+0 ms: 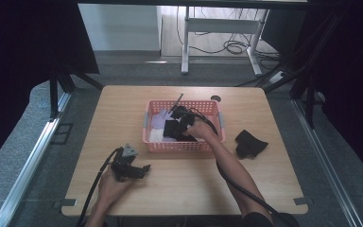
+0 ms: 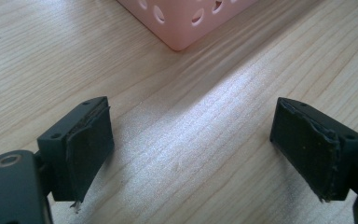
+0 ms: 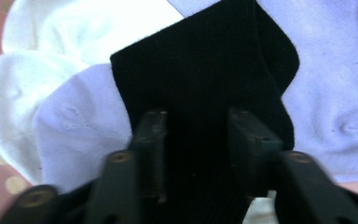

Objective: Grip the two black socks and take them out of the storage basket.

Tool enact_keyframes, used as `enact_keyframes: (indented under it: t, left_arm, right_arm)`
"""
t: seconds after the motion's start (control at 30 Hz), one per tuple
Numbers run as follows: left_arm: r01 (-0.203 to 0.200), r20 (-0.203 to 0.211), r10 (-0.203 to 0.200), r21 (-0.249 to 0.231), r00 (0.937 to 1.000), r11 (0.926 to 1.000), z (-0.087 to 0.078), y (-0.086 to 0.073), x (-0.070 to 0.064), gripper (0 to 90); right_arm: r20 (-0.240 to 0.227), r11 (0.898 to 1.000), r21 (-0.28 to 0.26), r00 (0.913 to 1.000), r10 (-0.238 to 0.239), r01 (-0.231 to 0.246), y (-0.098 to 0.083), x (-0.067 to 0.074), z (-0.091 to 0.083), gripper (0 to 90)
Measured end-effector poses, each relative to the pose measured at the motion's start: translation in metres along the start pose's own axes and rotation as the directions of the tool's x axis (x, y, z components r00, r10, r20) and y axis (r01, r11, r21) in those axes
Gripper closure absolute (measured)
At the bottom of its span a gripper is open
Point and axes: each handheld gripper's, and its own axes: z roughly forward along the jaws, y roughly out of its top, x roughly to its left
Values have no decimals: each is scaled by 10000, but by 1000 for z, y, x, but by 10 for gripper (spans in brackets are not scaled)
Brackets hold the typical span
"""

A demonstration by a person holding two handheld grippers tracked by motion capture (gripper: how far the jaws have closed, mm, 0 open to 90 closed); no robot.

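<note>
The left hand rests at the near table edge, its left gripper lying low over bare wood, jaws wide apart and empty. The right forearm extends forward into the pink basket; the right gripper points down there, jaws clamped on a black sock lying over lilac and white socks.

Both grippers black: left gripper carries a grey three-cornered plate, worn rubber pads, screw holes; right gripper trails thick black cable; forearms unsleeved.
</note>
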Motion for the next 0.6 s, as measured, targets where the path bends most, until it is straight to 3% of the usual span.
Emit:
enact_keyframes:
  t: [0.03,0.13,0.6]
  left_arm:
    - [2,1,-2,-3,10000,10000,0,0,0,128]
    - [0,2,0,-1,10000,10000,0,0,0,128]
    - [-20,-5,20,21,10000,10000,0,0,0,128]
  right_arm:
    - [-118,10000,1,9999,81,-81,-1,-1,-2,800]
    - [-97,10000,-51,10000,15,-15,-3,0,-4,868]
    - [243,9902,-1392,9997,90,-55,-1,2,-53,890]
